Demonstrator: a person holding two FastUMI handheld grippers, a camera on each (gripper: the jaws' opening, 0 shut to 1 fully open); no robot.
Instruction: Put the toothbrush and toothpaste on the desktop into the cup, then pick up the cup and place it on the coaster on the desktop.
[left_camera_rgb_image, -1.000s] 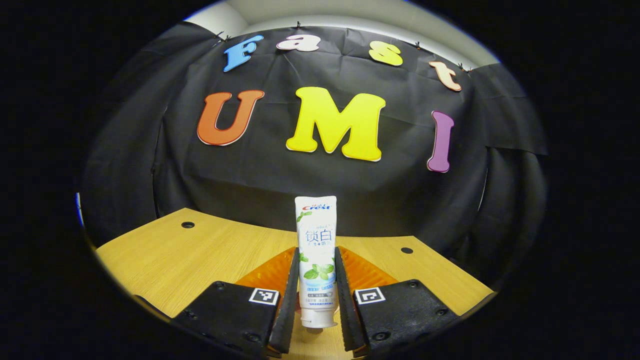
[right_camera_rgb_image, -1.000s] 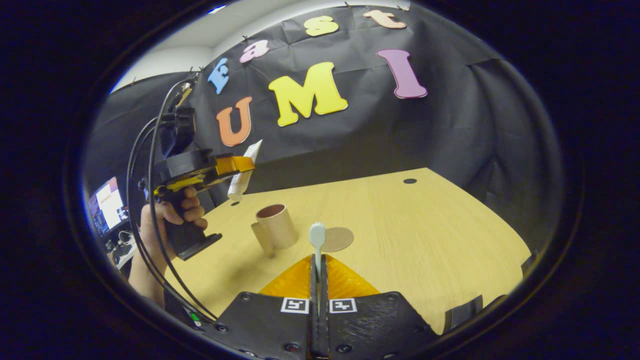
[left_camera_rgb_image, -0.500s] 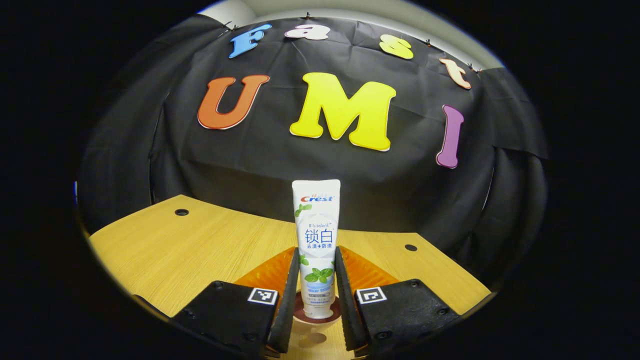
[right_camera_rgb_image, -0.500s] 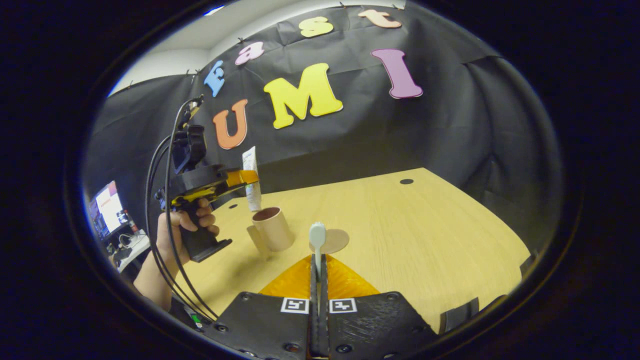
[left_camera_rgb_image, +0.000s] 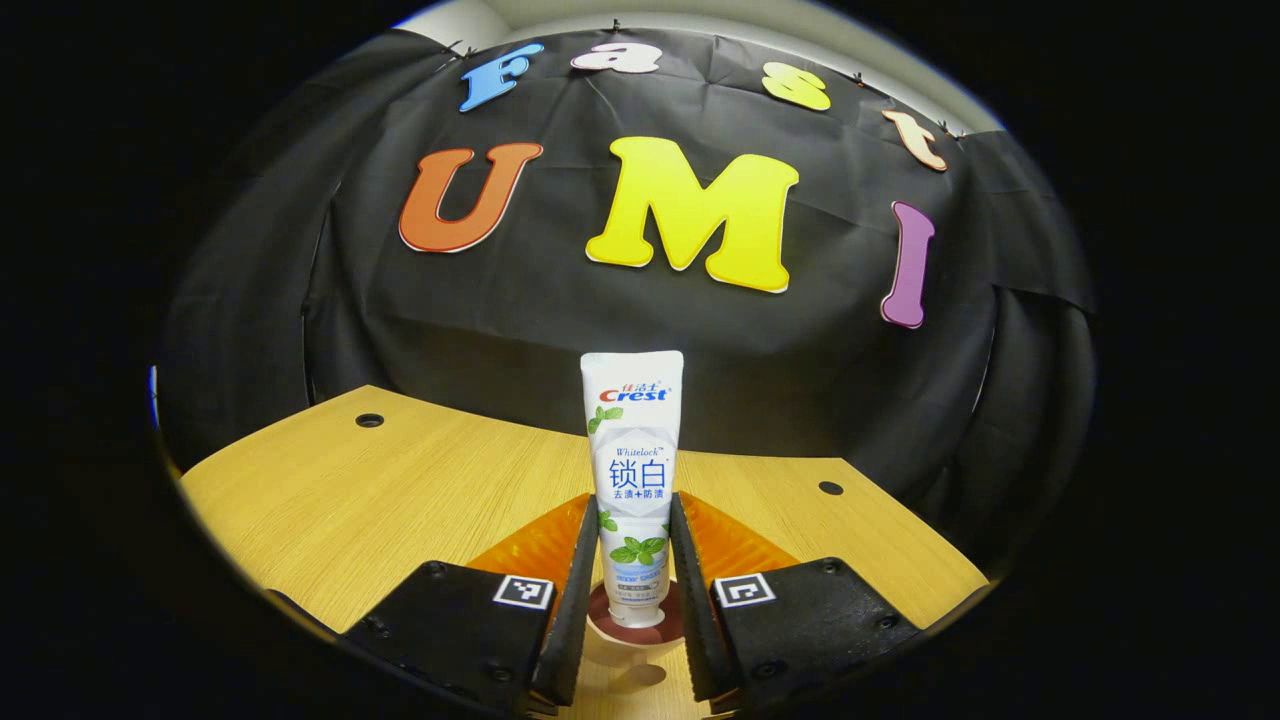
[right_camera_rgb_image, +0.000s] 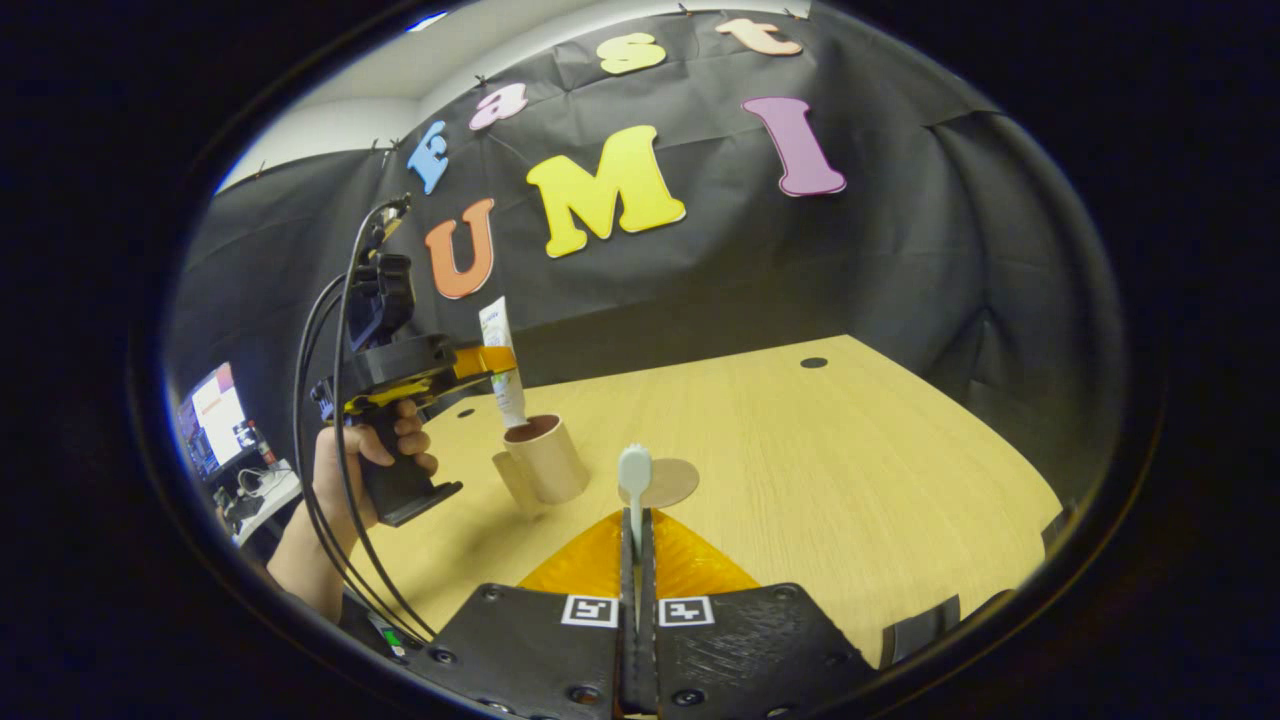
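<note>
I'm holding the white toothpaste (left_camera_rgb_image: 633, 480) upright, cap down in the cup (right_camera_rgb_image: 544, 458).
My left gripper (left_camera_rgb_image: 633, 570) is pinching it; my right gripper (right_camera_rgb_image: 636, 560) is clamping the toothbrush (right_camera_rgb_image: 634, 480) above open desktop (right_camera_rgb_image: 850, 460).

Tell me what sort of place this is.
Most likely a recording booth in an office or lab: black cloth drapes around a wooden desktop with cable holes, a monitor glows past the cloth's edge, and a hand holds a cabled gripper above a cup.
</note>
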